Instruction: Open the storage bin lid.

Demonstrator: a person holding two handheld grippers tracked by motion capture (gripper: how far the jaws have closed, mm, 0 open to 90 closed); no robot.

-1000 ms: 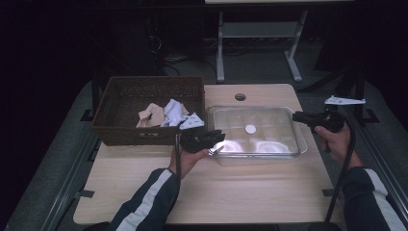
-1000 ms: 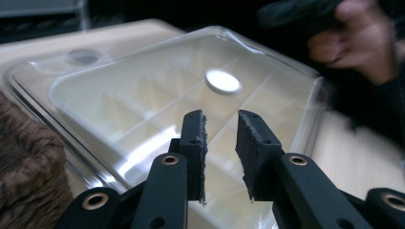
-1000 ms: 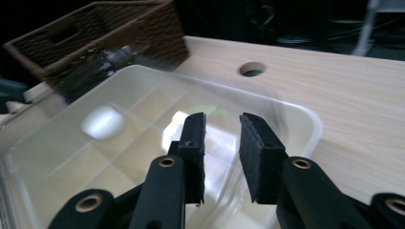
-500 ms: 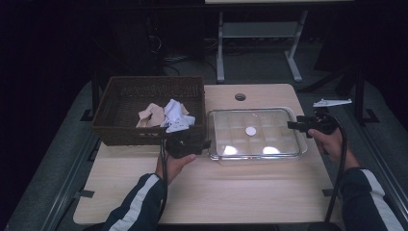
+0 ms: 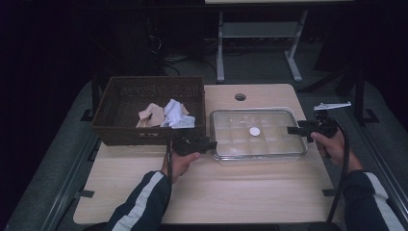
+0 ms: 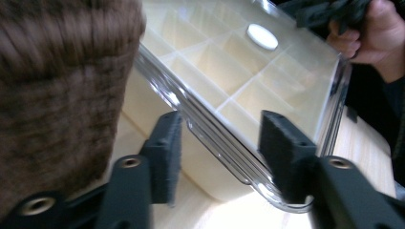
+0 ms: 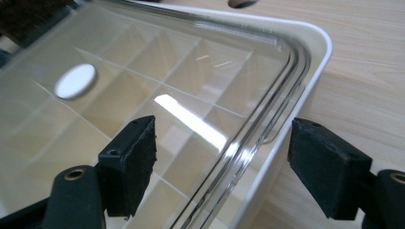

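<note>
Basket point(image 6: 57, 90) blurred, cut off at frame edge; crumpled items point(image 5: 166, 114) inside too small to identify.

The high view looks forward and down from above the person's side, taking in the whole pale wooden surface point(image 5: 250, 192) from well off. The left gripper view rides close behind its own black fingers point(image 6: 167, 152), facing along them at a corner of the clear lidded compartment tray point(image 6: 229, 81). The right gripper view sits just as near behind its fingers point(image 7: 131, 162), facing the tray's opposite end. All three views share that tray and the round white spot point(image 7: 75, 80) on its lid.
</note>
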